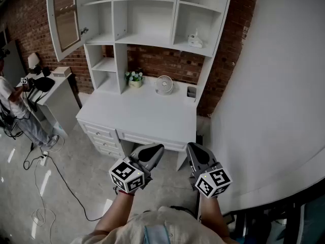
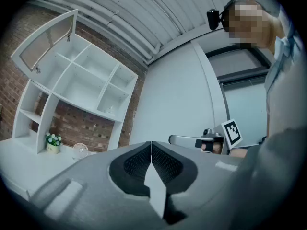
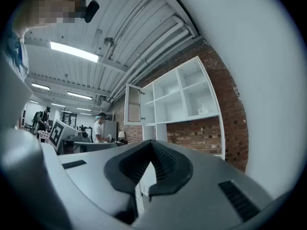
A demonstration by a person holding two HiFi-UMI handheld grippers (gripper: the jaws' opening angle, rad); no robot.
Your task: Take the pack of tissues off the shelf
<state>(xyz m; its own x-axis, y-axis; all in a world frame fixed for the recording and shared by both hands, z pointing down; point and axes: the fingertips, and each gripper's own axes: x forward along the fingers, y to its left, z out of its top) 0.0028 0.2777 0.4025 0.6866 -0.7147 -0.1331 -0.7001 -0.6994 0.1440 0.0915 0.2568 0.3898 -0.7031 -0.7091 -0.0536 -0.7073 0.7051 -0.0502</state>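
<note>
**Not ready to grab yet**

Left tool (image 1: pixel 156 149) and right tool (image 1: pixel 193 147) are both pressed together on nothing, low in front of the worktop (image 1: pixel 142 113). Tissues (image 1: pixel 195 39) sit in the right cubby (image 1: pixel 189 22) of the shelf (image 1: pixel 203 50). Go in without spreading first and you'd likely shove them back.

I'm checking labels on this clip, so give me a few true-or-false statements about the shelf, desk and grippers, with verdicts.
1. The pack of tissues sits in a right-hand shelf compartment. True.
2. The left gripper holds the pack. False: its jaws are together with nothing between them, short of the desk.
3. The right gripper is open. False: its jaws are together.
4. A small fan stands on the desk. True.
</note>
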